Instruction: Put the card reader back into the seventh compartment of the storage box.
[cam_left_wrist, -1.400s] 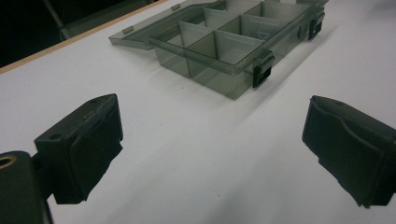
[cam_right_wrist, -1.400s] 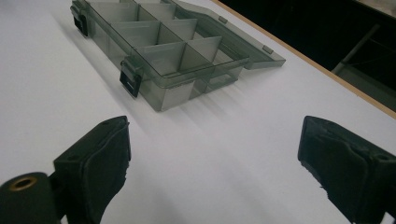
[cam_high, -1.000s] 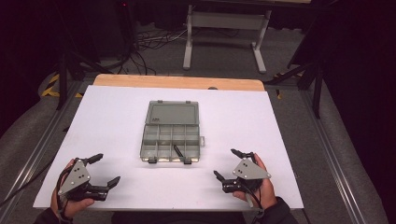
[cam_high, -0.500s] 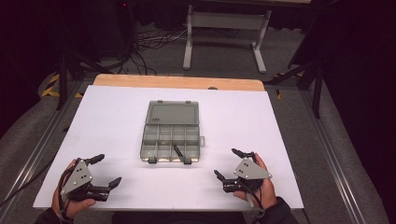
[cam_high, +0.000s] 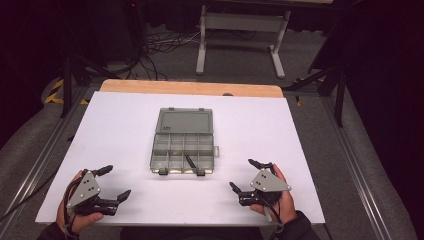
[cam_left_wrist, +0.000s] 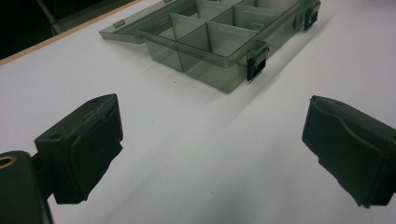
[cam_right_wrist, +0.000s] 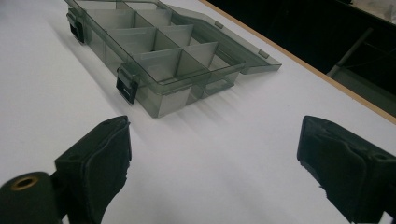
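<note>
Box (cam_high: 182, 143) sits open mid-surface (cam_high: 310, 150), untouched. My left tool (cam_high: 114, 182) has slid slightly nearer me; right tool (cam_high: 247, 176) holds. Both gape empty, so no approach has begun.

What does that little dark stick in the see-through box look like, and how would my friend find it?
Start at the white table; in its middle lies an open smoky-grey compartment box, its lid folded back flat. Look along the row of compartments nearest the person, second from the right: a short dark stick lies slanted there. No other compartment seems to hold anything.
</note>
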